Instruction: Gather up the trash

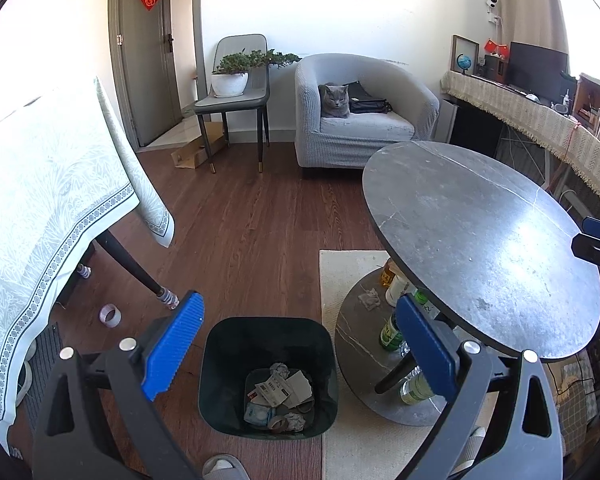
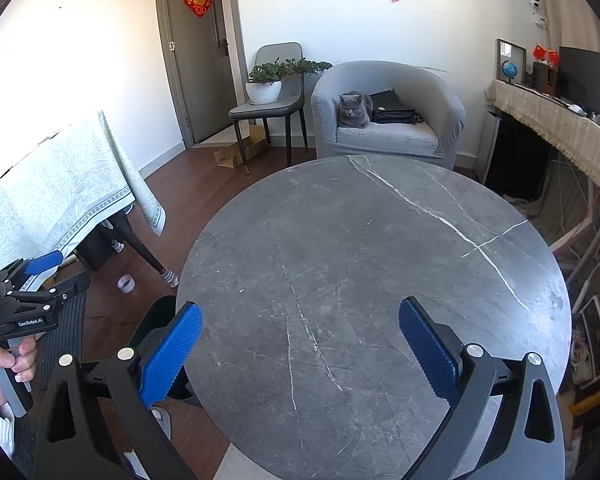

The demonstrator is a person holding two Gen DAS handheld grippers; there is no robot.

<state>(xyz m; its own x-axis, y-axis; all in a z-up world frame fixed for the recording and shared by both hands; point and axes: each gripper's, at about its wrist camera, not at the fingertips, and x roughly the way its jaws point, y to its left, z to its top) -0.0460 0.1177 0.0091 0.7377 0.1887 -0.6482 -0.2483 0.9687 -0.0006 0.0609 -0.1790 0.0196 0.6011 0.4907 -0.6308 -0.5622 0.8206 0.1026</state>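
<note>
Left wrist view, trash bin: the dark green square plastic bin point(image 1: 268, 376) stands on the wood floor at lower centre of the frame, directly ahead of and below the fingers, just beside the cream rug point(image 1: 340, 280).
Bin contents: crumpled paper, printed slips and a tape roll point(image 1: 280, 400) lie at the bottom; the bin is far from full.
Loose item, floor: a small pale tape ring point(image 1: 110, 315) lies left of the bin, near the foot of the cloth-covered table point(image 1: 40, 200) at left of frame.
Loose item, shelf: a crumpled grey scrap point(image 1: 370, 298) sits on the lower shelf of the round grey marble table point(image 1: 480, 240), right of the bin, beside several bottles point(image 1: 390, 334).
Left gripper point(image 1: 298, 344): blue pads spread wide, empty, touching nothing; the bin mouth shows between them.
Right wrist view, table top: the marble top point(image 2: 360, 280) fills the centre of the frame and appears bare.
Right gripper point(image 2: 300, 348): blue pads wide apart, empty, hovering over the near edge of the top.
Person's hand point(image 2: 0, 368): at lower left, wrapped round the left gripper's handle.
Judgement, nearer hand: the left gripper is closer to both the tape ring and the shelf scrap; the ring lies up and left of its fingers, the scrap up and right, under the table top.
Judgement, progress: the top looks done; floor and shelf pieces likely remain.
</note>
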